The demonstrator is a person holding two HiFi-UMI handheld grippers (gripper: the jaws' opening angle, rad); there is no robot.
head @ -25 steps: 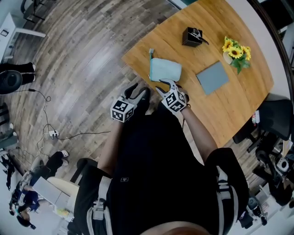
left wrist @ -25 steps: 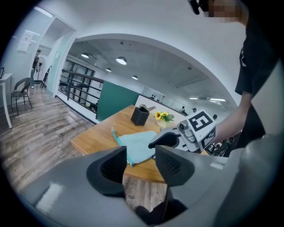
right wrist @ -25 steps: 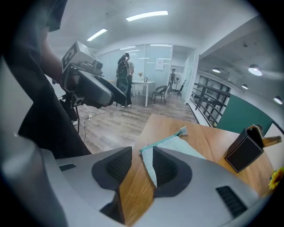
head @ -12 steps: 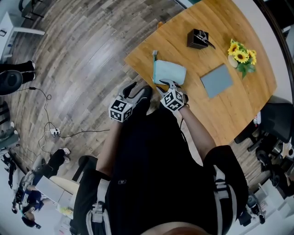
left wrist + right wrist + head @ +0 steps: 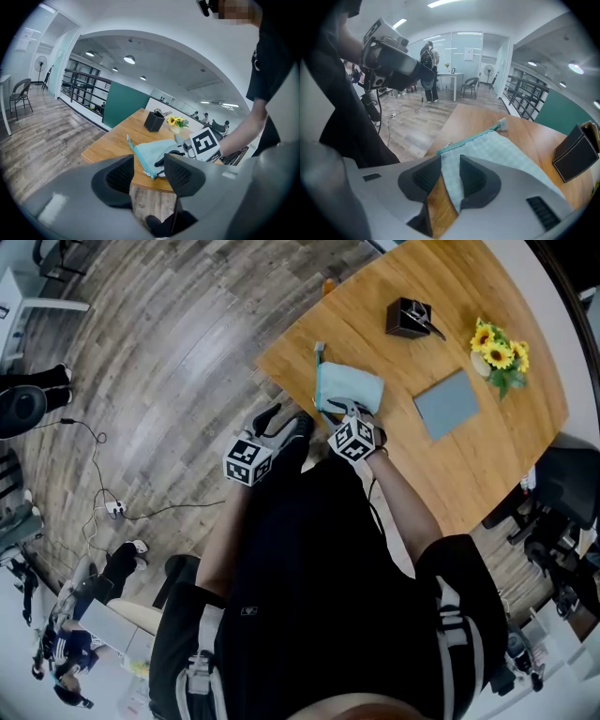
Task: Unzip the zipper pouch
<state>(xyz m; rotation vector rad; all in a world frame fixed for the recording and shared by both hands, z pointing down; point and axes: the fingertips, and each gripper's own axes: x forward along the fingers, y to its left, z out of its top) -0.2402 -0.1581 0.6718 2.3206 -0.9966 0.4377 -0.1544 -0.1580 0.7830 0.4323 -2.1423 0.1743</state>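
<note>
Head view: the pouch point(image 5: 352, 388) lies flat on the table point(image 5: 441, 324), at the corner nearest the person, its zip point(image 5: 319, 381) running along the edge that faces the floor.

The right gripper point(image 5: 342, 409) is at the pouch's near end. Its own view shows the 2 jaws closing with a fold of the pale quilted fabric point(image 5: 506, 150) between them, bare wood still visible in the gap, so the pads do not look pressed home yet. The left gripper point(image 5: 284, 420) hangs off the table edge over the floor, jaws spread, nothing between them.

Judging by how it drapes, the pouch is light, soft and limp, and would likely slide or bunch on the smooth wood if tugged from 1 side only. A sensible hold is the fabric close beside the zip's end with 1 gripper, while the other takes the small pull (a pale loop near the closer end point(image 5: 451, 142), too small to be sure).
</note>
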